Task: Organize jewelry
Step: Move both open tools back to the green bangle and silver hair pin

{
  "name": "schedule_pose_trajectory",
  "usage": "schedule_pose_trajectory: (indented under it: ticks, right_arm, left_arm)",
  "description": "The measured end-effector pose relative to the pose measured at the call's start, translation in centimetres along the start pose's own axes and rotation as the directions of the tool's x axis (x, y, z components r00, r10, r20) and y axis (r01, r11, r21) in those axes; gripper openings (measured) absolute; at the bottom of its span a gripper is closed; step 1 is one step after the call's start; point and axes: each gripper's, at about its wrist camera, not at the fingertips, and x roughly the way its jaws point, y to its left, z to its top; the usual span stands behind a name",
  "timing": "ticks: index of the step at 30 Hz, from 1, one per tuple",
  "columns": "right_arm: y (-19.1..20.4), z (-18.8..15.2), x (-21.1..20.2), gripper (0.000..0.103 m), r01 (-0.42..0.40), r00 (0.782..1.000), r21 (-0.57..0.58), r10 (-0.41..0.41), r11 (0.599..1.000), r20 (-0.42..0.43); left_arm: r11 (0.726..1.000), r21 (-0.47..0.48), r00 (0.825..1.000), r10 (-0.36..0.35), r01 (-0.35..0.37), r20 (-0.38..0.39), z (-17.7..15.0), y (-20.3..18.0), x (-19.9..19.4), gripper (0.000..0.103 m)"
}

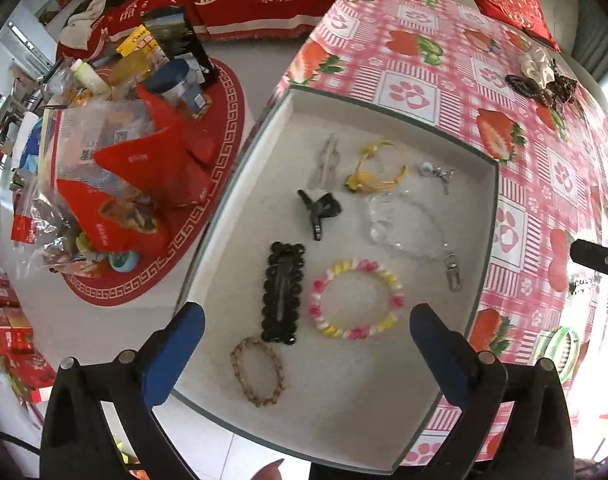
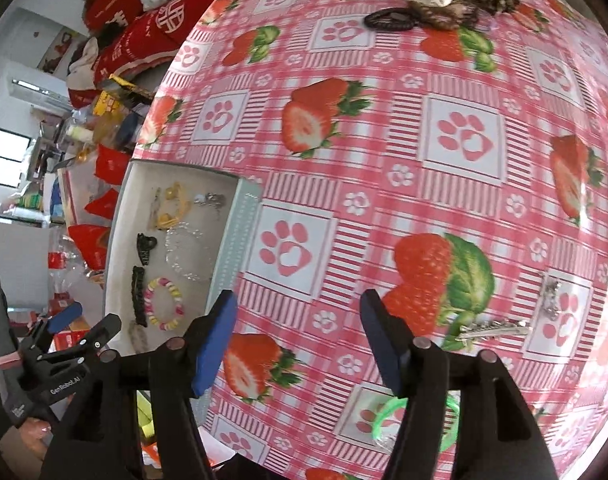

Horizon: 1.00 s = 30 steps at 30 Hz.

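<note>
Our left gripper (image 1: 304, 340) hangs over the white tray (image 1: 384, 412) with its jaws spread wide and empty, the tan beaded bracelet (image 1: 258, 374) lying loose between them at six o'clock in the tray, just below the black hair clip (image 1: 283, 293). Our right gripper (image 2: 298, 344), jaws apart and holding nothing, points at the strawberry tablecloth (image 2: 384, 200), with the green bangle (image 2: 388, 412) just under its right finger at five o'clock and a silver hair clip (image 2: 490, 330) at three o'clock. We judge the bangle light, stiff and slick, so we would pinch across its rim, not its flat face, while the thin clip wants a grip across its middle.
</note>
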Motion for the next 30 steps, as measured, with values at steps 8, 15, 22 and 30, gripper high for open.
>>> schedule_pose_trajectory:
  ticks: [8, 15, 22, 30]
  right_arm:
    - [-4.4, -1.5, -2.3, 0.071, 0.055, 0.997, 0.090, -0.059, 0.994, 0.045]
    - [-11.0, -4.6, -3.9, 0.071, 0.129, 0.989, 0.244, -0.142, 0.961, 0.037]
    - [-14.2, -7.8, -4.7, 0.071, 0.163, 0.984, 0.328, -0.176, 0.931, 0.012]
    - [-15.8, -9.1, -5.2, 0.071, 0.169, 0.983, 0.330, -0.182, 0.929, 0.009]
  left_arm:
    - [0.999, 0.028, 0.997, -0.031, 0.033, -0.067, 0.9, -2.7, 0.8, 0.103]
    - [0.984, 0.147, 0.995, -0.096, 0.100, -0.035, 1.9, -7.7, -1.0, 0.103]
    - [0.936, 0.320, 0.989, -0.148, 0.150, -0.030, 2.6, -15.0, -2.2, 0.103]
    - [0.867, 0.451, 0.977, -0.185, 0.212, -0.102, -0.1, -20.2, -1.7, 0.103]
